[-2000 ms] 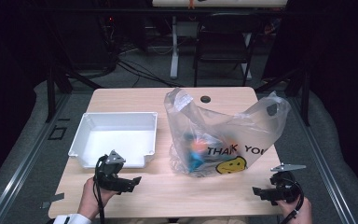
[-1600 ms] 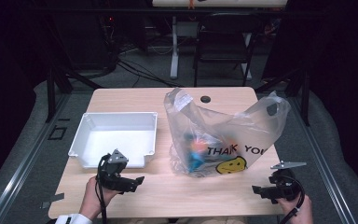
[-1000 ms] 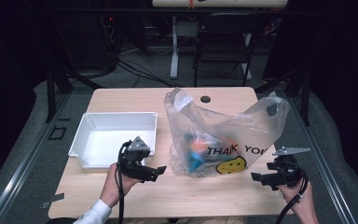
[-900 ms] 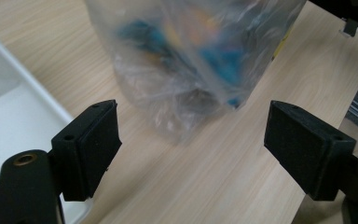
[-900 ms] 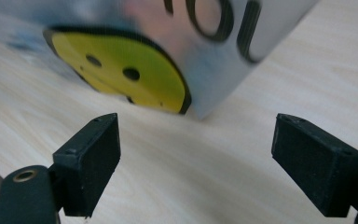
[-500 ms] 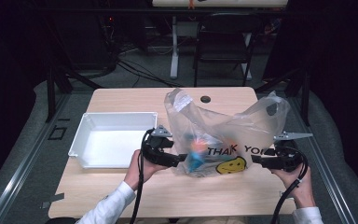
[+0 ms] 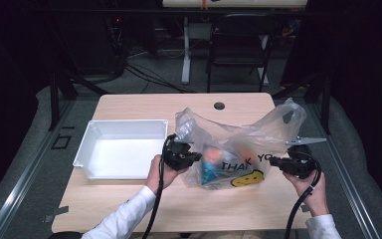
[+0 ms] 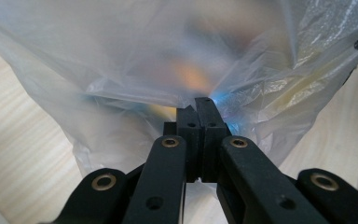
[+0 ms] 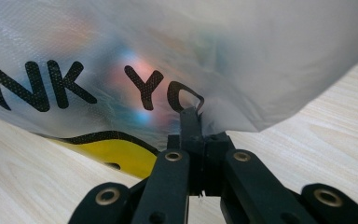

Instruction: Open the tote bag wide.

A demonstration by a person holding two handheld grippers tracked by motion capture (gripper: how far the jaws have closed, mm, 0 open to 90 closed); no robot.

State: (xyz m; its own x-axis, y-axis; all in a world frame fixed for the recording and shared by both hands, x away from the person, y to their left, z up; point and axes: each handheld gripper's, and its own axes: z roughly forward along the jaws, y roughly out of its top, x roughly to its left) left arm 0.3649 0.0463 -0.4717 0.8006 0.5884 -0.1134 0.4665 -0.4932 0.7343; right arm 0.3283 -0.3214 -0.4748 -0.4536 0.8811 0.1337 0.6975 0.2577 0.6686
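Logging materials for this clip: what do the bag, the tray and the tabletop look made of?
Bag: thin translucent plastic film, glossy and crinkled, with black print and coloured contents showing through. Tray: looks like white moulded plastic, smooth, matte. Tabletop: pale wood grain, possibly laminate rather than solid wood.

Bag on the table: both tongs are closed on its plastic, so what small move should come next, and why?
Probably lift both tongs a little and draw them apart to open the bag. The left tongs pinch the film on one side and the right tongs pinch it by the printed letters. Colourful items lie inside, and the white tray sits beside it.
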